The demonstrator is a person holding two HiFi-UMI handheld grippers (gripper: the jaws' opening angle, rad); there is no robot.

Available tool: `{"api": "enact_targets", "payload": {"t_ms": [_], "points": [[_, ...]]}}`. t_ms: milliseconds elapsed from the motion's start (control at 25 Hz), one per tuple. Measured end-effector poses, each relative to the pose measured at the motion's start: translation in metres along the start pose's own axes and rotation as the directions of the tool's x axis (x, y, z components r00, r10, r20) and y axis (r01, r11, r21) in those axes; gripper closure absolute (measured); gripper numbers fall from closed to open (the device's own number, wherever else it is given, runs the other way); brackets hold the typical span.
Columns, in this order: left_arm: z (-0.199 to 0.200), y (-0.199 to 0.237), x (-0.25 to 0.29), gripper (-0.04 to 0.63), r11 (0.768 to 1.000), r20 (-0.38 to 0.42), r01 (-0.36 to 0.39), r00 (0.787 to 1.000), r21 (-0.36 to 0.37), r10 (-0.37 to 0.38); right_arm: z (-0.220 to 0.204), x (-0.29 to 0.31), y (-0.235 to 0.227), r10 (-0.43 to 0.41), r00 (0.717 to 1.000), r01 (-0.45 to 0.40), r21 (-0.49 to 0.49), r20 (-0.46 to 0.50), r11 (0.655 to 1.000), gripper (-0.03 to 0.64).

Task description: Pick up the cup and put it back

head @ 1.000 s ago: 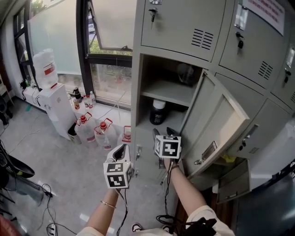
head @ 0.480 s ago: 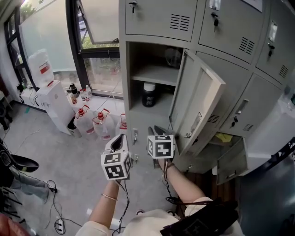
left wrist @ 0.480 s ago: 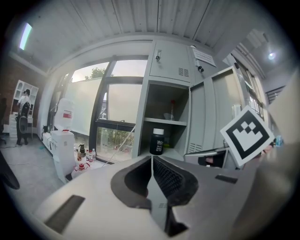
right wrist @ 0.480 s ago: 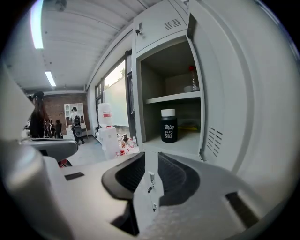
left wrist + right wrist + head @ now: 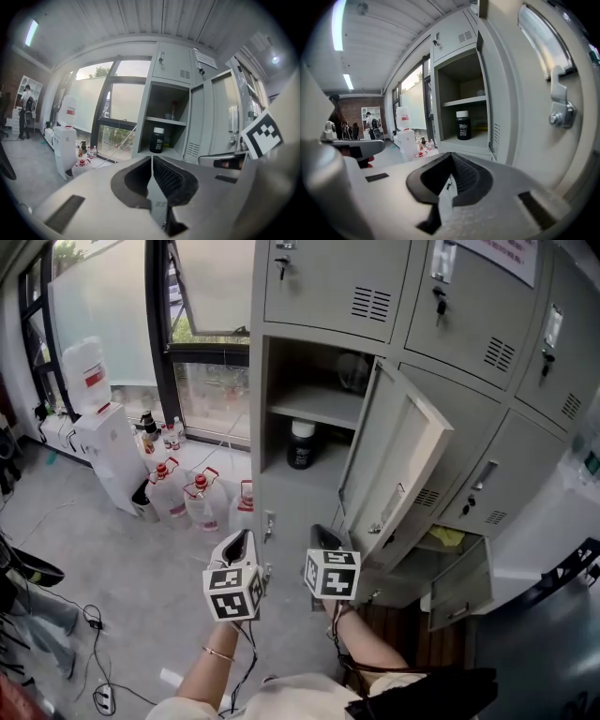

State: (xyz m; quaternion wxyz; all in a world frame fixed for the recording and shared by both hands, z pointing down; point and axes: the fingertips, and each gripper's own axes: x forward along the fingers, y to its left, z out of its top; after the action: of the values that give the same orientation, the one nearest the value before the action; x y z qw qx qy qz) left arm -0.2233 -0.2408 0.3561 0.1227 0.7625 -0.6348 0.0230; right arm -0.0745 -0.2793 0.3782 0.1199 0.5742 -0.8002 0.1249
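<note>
Currently seeing cup (image 5: 300, 445) upright on locker (image 5: 279, 371) lower shelf: fits pre-pick or already returned. Left gripper (image 5: 242, 539) clenched, empty; right gripper (image 5: 323, 536) just snapped closed on nothing. Both well short of locker; mind door (image 5: 398, 465).

A bank of grey lockers (image 5: 469, 315) fills the right side. One door (image 5: 398, 460) stands swung open, showing a shelf (image 5: 314, 404) with a clear glass thing (image 5: 353, 371) on it (too blurred to name). Lower down, another door (image 5: 459, 582) hangs open beside something yellow (image 5: 448, 537). Left of the lockers is a window (image 5: 211, 362), and below it stand jugs (image 5: 187, 498) with red caps and a few small bottles (image 5: 159, 435). A white water dispenser (image 5: 103, 451) stands near them. Cables (image 5: 94, 622) trail over the grey floor (image 5: 112, 559).
</note>
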Motion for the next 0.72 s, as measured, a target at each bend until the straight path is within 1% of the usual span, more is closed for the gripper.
{"api": "enact_targets", "payload": {"t_ms": [240, 520, 720], "points": [[-0.005, -0.009, -0.002, 0.58, 0.999, 0.01, -0.029, 1.0, -0.021, 0.03, -0.002, -0.016, 0.007, 0.055, 0.998, -0.054, -0.051, 0.013, 0.997, 0.627], [-0.008, -0.021, -0.002, 0.58, 0.999, 0.012, -0.045, 0.999, -0.018, 0.045, -0.001, -0.018, 0.003, 0.097, 0.995, -0.095, -0.045, 0.026, 0.994, 0.626], [-0.009, -0.023, -0.002, 0.58, 0.998, 0.005, -0.053, 0.999, -0.014, 0.053, 0.003, -0.019, 0.0, 0.096, 0.995, -0.094, -0.068, 0.03, 0.993, 0.627]]}}
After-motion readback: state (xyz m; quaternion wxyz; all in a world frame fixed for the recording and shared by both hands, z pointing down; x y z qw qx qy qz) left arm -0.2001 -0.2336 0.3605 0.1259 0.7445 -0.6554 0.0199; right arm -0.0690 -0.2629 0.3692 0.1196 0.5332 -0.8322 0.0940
